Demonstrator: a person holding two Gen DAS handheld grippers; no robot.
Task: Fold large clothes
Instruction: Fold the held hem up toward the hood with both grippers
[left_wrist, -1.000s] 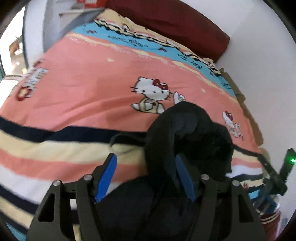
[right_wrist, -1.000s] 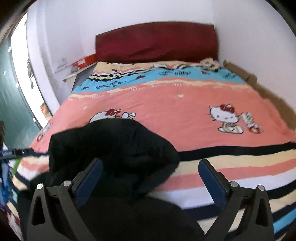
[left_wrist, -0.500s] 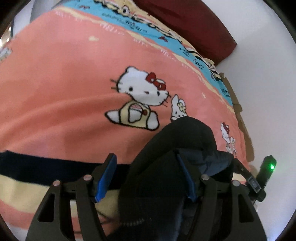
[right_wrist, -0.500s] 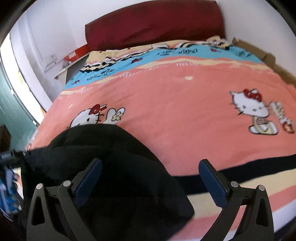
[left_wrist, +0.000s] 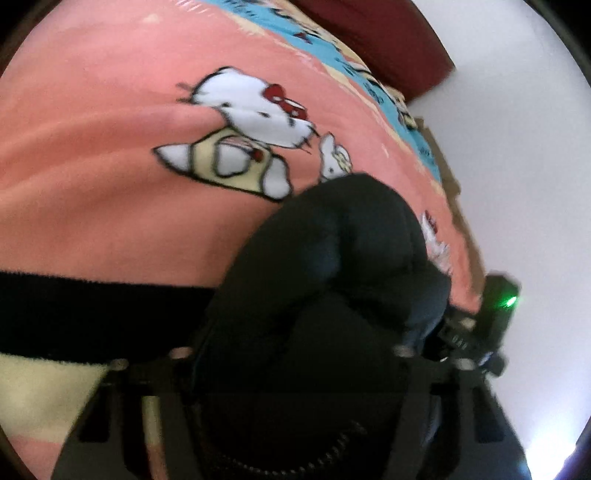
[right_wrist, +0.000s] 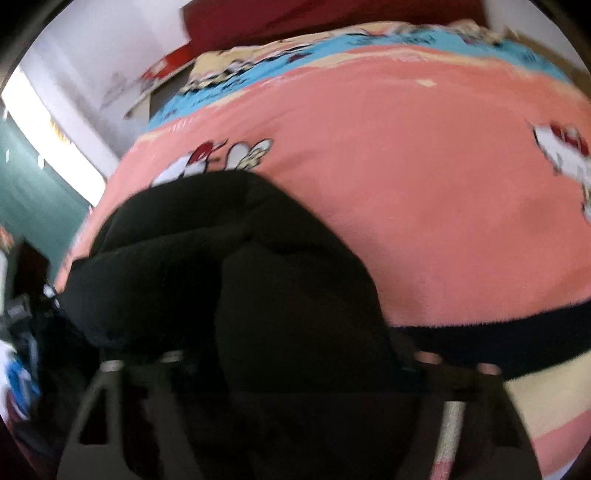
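A bunched black garment (left_wrist: 332, 295) fills the space between and ahead of both sets of jaws; beyond it, open pink blanket (right_wrist: 424, 203) lies unobstructed.

One black garment (left_wrist: 332, 280) lies bunched on one pink cartoon-cat blanket (left_wrist: 92, 177). The left wrist view shows two printed cat figures, one whole (left_wrist: 243, 122) and one partly hidden (left_wrist: 436, 240). One dark red headboard (left_wrist: 388, 40) stands behind. Two grippers: left (left_wrist: 291, 358) and right (right_wrist: 299, 358), both half buried in cloth.
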